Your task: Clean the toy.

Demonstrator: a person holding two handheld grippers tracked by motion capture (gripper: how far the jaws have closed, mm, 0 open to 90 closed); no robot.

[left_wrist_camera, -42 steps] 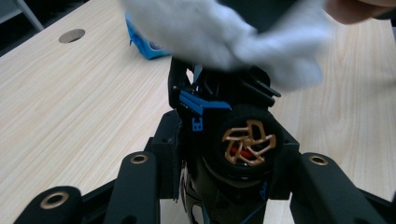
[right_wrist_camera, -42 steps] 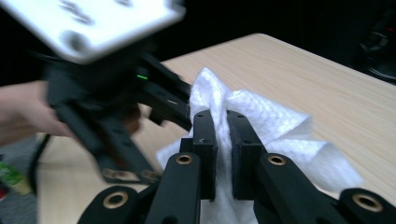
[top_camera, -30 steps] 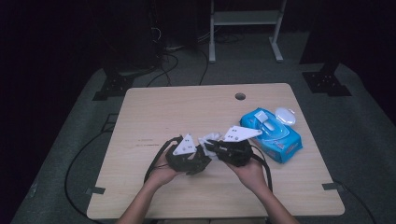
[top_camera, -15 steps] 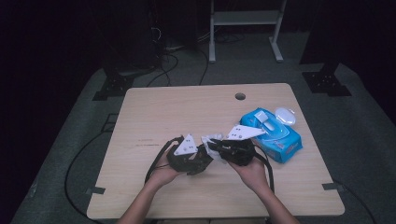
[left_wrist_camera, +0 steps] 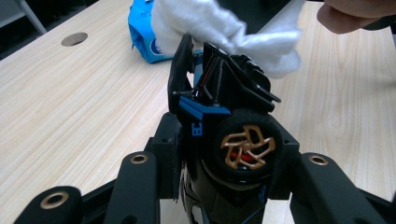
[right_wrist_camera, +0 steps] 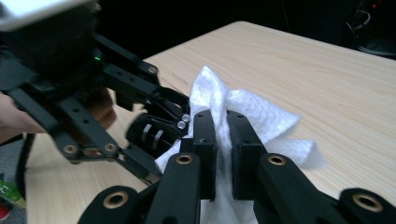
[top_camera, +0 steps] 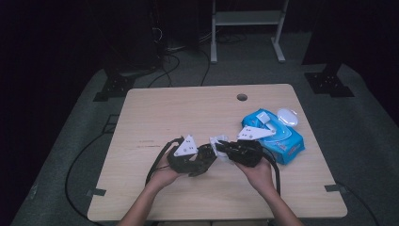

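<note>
Change: since the earlier high views both tongs have barely shifted; they stay together at the near middle of the desk, the pack unmoved.
Left tongs: clamped on a toy car, black and blue with a gold-spoked wheel, held nose-up between the jaws.
Wipe: white, crumpled, touching the car's upper end, between the two tongs.
Right tongs: closed on the wipe, jaws nearly together with its fold pinched between them.
Pack: blue wipe pack at the desk's right, lid flipped open; contents cannot be made out.
</note>
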